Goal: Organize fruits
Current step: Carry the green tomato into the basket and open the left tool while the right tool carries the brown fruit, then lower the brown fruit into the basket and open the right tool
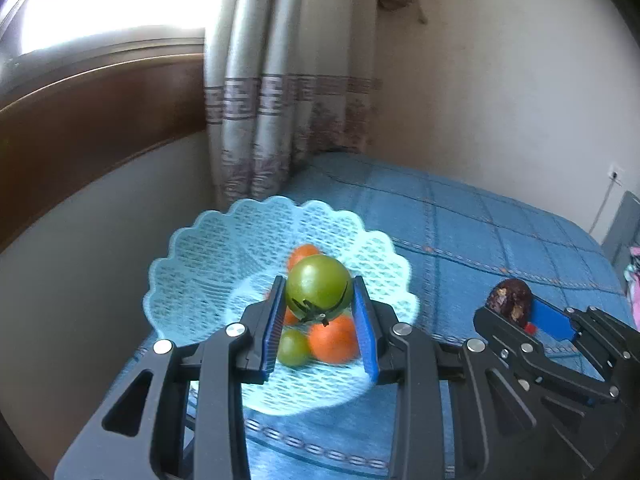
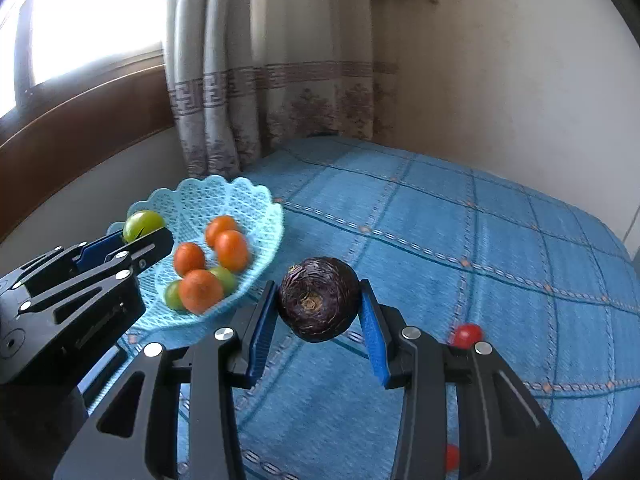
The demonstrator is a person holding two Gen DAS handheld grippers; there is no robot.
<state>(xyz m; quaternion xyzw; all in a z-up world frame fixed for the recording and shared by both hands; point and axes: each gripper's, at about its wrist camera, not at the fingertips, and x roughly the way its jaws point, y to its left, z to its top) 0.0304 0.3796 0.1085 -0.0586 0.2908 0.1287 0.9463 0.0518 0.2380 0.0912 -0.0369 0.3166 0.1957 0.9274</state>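
My left gripper point(image 1: 318, 294) is shut on a green tomato point(image 1: 319, 288) and holds it above a light blue lattice basket point(image 1: 192, 264). In the basket lie several orange fruits point(image 1: 334, 340) and a small green one point(image 1: 294, 347). My right gripper point(image 2: 320, 304) is shut on a dark purple wrinkled fruit point(image 2: 319, 298) above the blue cloth, just right of the basket point(image 2: 224, 196). From the left wrist view the right gripper point(image 1: 516, 308) appears at the right with the purple fruit point(image 1: 510, 300). The right wrist view shows the left gripper point(image 2: 140, 236) over the basket's left rim.
A blue checked cloth point(image 2: 460, 248) covers the table, which stands in a corner by a patterned curtain point(image 2: 256, 92) and a wall. Two small red fruits point(image 2: 466, 334) lie on the cloth near my right gripper; the second point(image 2: 452, 456) is partly hidden.
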